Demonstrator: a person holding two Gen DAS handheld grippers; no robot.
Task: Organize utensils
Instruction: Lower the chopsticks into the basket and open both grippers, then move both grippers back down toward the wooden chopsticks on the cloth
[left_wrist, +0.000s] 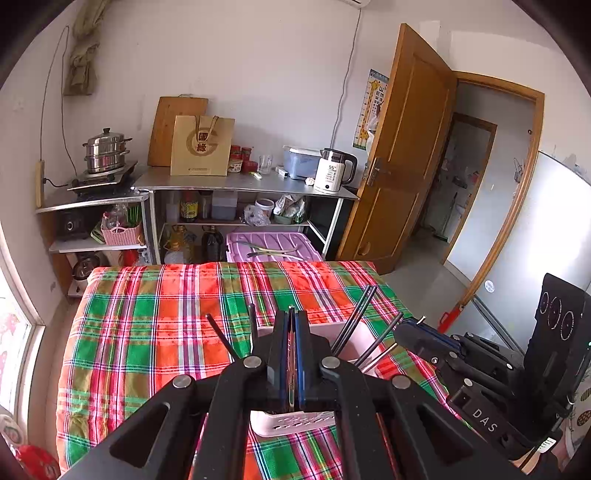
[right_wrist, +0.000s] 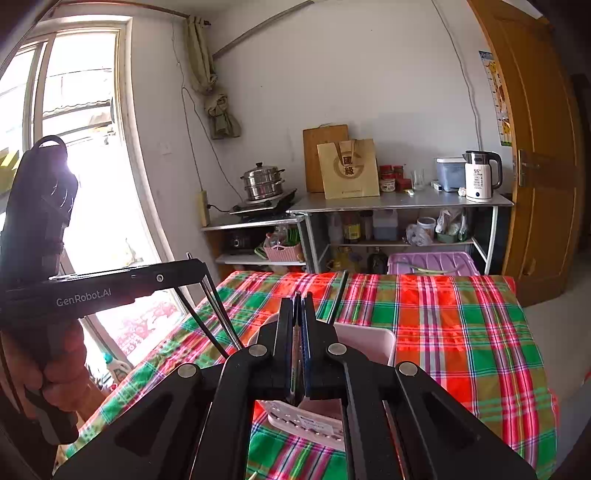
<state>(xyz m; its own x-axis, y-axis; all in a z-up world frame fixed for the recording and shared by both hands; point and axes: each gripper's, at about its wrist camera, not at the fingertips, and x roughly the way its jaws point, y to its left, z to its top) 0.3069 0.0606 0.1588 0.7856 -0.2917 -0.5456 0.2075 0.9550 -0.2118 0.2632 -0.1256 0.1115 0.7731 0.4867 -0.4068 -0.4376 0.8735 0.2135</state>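
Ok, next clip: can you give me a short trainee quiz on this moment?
1. True or false: the chopsticks lie flat on the table.
2. The holder stands on: A) the floor, B) the plaid cloth, C) a steel shelf.
3. Fill in: the fingers of the left hand-held gripper and the right hand-held gripper are both ___.

Key: 1 false, they stand leaning in the holder. 2 B. 3 shut.
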